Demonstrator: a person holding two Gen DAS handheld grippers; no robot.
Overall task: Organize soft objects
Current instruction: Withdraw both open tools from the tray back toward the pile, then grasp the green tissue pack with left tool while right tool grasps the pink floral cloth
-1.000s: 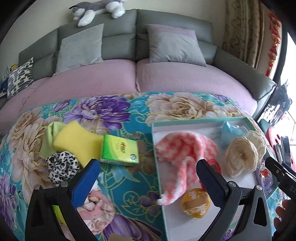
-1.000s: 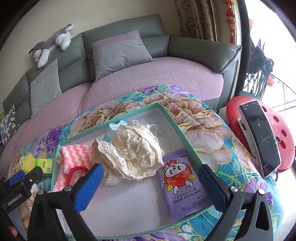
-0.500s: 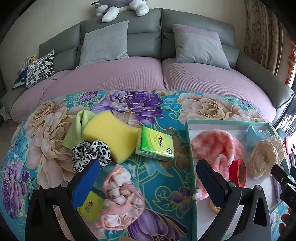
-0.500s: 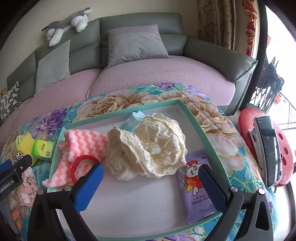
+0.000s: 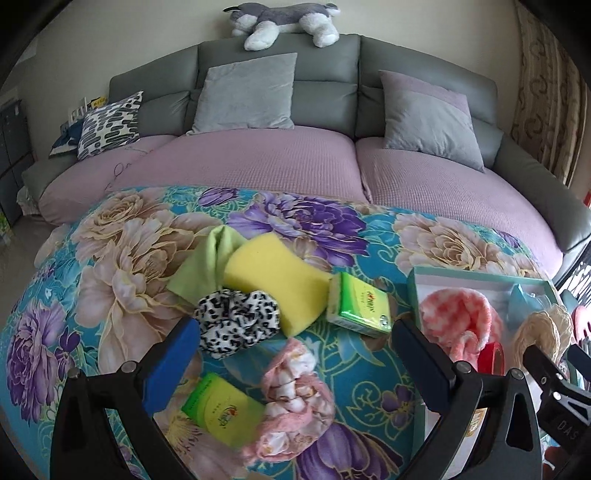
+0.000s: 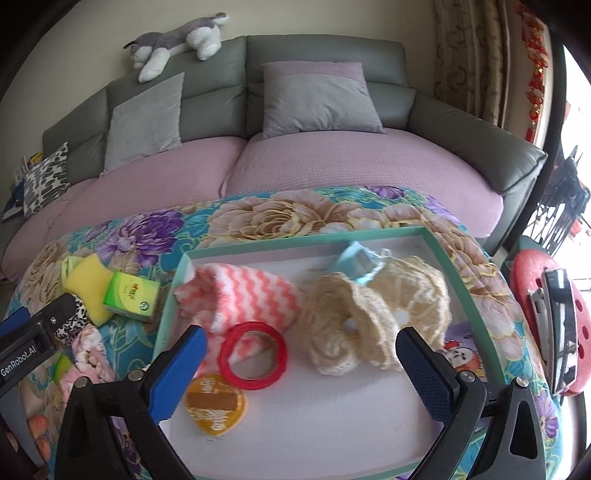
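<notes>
My left gripper is open above the floral cloth, with a pink crumpled cloth and a green tissue pack between its fingers. Just beyond lie a leopard scrunchie, a yellow sponge, a light green cloth and a second tissue pack. My right gripper hangs open over the teal-rimmed tray. In the tray are a pink chevron towel, a red tape ring, a cream lace hat, an orange round pack and a blue item.
A grey sofa with purple seat covers and cushions stands behind the table. A plush dog lies on its back. A red stool holding a phone is at the right. A purple wipes pack peeks from under the hat.
The left gripper has swung left, from over the tray edge to over the loose items on the cloth. The right gripper's view shifted left too, bringing the tray's left half and the orange pack into sight.
</notes>
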